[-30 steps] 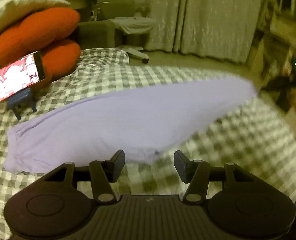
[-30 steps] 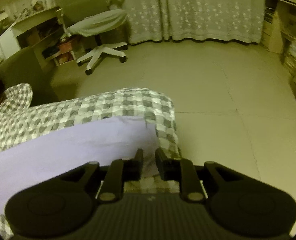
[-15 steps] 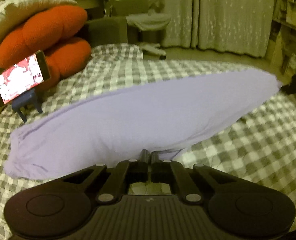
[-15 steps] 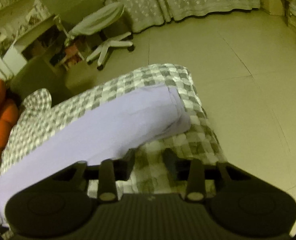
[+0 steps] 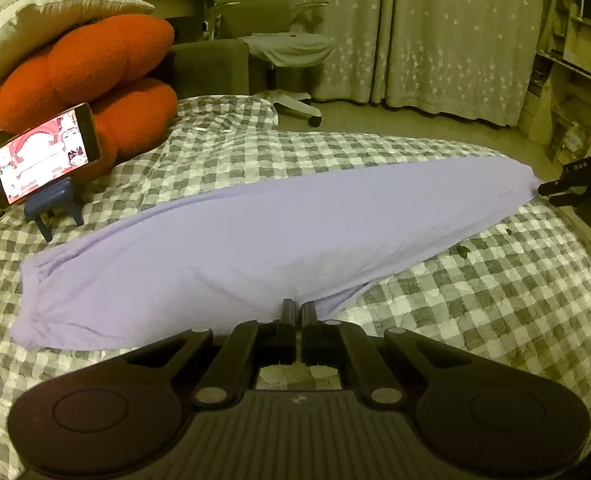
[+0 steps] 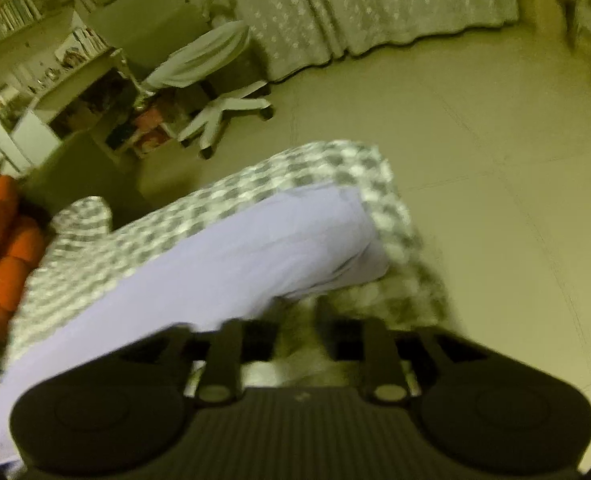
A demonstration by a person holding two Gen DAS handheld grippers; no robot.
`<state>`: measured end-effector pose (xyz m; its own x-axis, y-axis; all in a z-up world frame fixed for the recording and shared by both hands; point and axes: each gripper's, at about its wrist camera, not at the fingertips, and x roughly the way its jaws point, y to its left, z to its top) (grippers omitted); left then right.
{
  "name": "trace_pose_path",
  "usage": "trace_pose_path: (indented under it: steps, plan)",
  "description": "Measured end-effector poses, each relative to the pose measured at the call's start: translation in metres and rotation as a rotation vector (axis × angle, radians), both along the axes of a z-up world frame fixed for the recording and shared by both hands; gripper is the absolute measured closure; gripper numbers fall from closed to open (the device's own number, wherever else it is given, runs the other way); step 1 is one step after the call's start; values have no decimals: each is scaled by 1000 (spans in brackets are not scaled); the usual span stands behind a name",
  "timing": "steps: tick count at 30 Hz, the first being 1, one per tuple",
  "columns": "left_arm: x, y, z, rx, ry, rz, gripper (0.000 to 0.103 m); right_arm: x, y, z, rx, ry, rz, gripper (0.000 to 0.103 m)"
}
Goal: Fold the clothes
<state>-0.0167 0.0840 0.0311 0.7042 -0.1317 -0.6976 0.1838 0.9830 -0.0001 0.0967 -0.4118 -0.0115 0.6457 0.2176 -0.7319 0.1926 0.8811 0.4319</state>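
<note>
On a bed covered with a grey-and-white checked bedspread [image 5: 475, 312], the left tongs [image 5: 297, 308] are closed together, pinching the near edge of a lilac garment [image 5: 255, 240] at its middle. The garment lies stretched in a long band across the bedspread, running from the left side of the bed to its right corner. In the left wrist view, the right tongs [image 5: 551, 191] show at the far right edge, their tip right at the garment's far end. The right wrist view is blurred, but the right tongs [image 6: 297, 312] stand open there, their two fingers well apart, with the garment's lower edge [image 6: 223, 264] just beside the left finger and bedspread [image 6: 379, 216] visible in the gap. Whether they touch the cloth cannot be told. Beyond the garment on the left, a phone [image 5: 43, 164] with a lit screen leans on a small blue stand [image 5: 55, 208], in front of stacked orange cushions [image 5: 91, 72] and a pale pillow [image 5: 47, 28]. Further back stand an office chair [image 5: 279, 44] with a cloth draped over the seat and long star-patterned curtains [image 5: 447, 28] above a tiled floor [image 6: 495, 160].
</note>
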Motion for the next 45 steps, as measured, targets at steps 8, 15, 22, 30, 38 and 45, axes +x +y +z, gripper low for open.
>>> trace_pose_path:
  steps: [8,15,22,30,38,45]
  plan:
    - [-1,1,1,-4,-1,10,102,-4,65,9,-17,39,296,64]
    - [0,0,3,-7,-15,22,102,3,101,3,43,-2,318,88]
    - [3,0,2,-10,-22,29,102,-1,100,15,30,-77,250,98]
    - [1,2,5,-20,-36,42,102,0,107,10,61,37,272,59]
    - [-1,4,7,-23,-42,36,102,1,118,13,-71,-3,197,97]
    - [-3,5,9,-26,-49,30,102,1,126,22,-91,-82,187,97]
